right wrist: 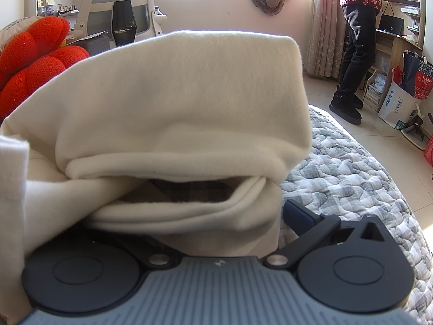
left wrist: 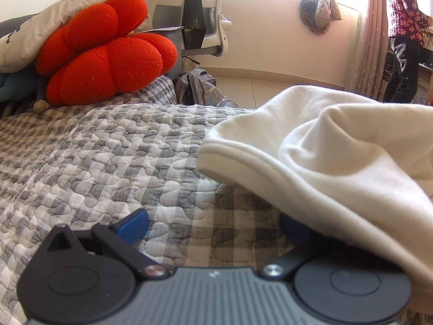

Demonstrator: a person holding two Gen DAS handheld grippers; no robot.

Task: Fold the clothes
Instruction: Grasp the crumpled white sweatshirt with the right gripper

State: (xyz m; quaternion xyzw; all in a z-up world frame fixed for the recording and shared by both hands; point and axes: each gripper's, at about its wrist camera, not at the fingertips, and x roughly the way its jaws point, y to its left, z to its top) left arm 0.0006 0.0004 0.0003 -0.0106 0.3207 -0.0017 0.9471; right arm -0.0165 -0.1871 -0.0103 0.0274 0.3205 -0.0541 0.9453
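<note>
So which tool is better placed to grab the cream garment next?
Probably the right tool: the cream garment fills its view, with folded hems lying across its open jaws. The left tool mostly faces the bare quilt, and the garment only drapes over one finger.

Two wrist views, low over the quilt (left wrist: 94, 149).
Left looks along it toward the red cushion (left wrist: 102, 51); right sits close behind the cream garment (right wrist: 176, 103). Both share cushion, garment, chair (left wrist: 200, 13).
</note>
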